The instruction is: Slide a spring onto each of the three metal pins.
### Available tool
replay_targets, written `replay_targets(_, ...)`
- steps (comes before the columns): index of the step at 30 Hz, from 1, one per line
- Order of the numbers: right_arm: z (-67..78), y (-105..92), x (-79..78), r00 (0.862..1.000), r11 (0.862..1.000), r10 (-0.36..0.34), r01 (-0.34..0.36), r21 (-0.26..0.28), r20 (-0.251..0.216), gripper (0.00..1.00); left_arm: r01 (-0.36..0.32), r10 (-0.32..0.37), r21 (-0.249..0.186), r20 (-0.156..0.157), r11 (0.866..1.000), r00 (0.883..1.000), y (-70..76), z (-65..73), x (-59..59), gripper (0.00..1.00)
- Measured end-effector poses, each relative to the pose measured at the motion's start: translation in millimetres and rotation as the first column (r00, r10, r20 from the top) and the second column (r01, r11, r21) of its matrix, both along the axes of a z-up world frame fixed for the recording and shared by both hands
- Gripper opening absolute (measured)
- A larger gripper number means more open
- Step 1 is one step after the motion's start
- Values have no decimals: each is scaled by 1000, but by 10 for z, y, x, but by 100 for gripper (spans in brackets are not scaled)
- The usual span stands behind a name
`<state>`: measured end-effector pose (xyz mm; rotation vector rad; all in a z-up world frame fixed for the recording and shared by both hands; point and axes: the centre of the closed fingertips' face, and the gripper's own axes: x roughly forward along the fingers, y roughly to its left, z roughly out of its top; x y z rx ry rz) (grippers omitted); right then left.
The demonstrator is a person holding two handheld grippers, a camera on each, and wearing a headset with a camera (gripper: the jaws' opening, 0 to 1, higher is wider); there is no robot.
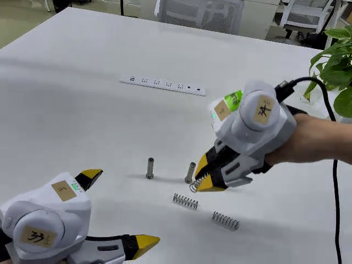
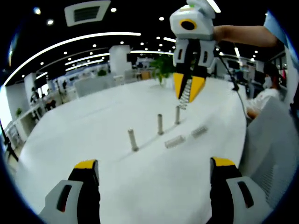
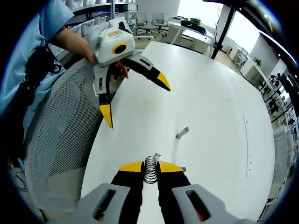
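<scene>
Two bare metal pins (image 1: 149, 168) (image 1: 190, 172) stand upright on the white table (image 1: 82, 110). My right gripper (image 1: 202, 176) is shut on a spring (image 1: 195, 184) just right of the second pin, with the spring's lower end hanging near that pin's top. In the right gripper view the spring (image 3: 150, 169) sits pinched between the jaws. The left gripper view has three pins (image 2: 133, 140) (image 2: 160, 124) (image 2: 177, 115) in a row, with the right gripper (image 2: 189, 91) above the far one. Two loose springs (image 1: 185, 201) (image 1: 225, 220) lie in front. My left gripper (image 1: 118, 210) is open and holds nothing.
A white power strip (image 1: 162, 84) lies further back on the table. A green plant (image 1: 335, 60) stands at the right edge. Office chairs (image 1: 198, 14) line the far side. A mesh chair back (image 3: 60, 135) is close to the table's near side.
</scene>
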<state>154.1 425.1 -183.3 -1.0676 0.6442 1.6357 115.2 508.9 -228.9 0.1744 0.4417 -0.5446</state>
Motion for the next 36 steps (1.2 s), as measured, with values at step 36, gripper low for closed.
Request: replay_targets(36, -146, 697, 541, 971, 948, 223, -195, -250, 86, 12, 31, -31, 4, -29, 1000, 999, -72, -63, -54, 100)
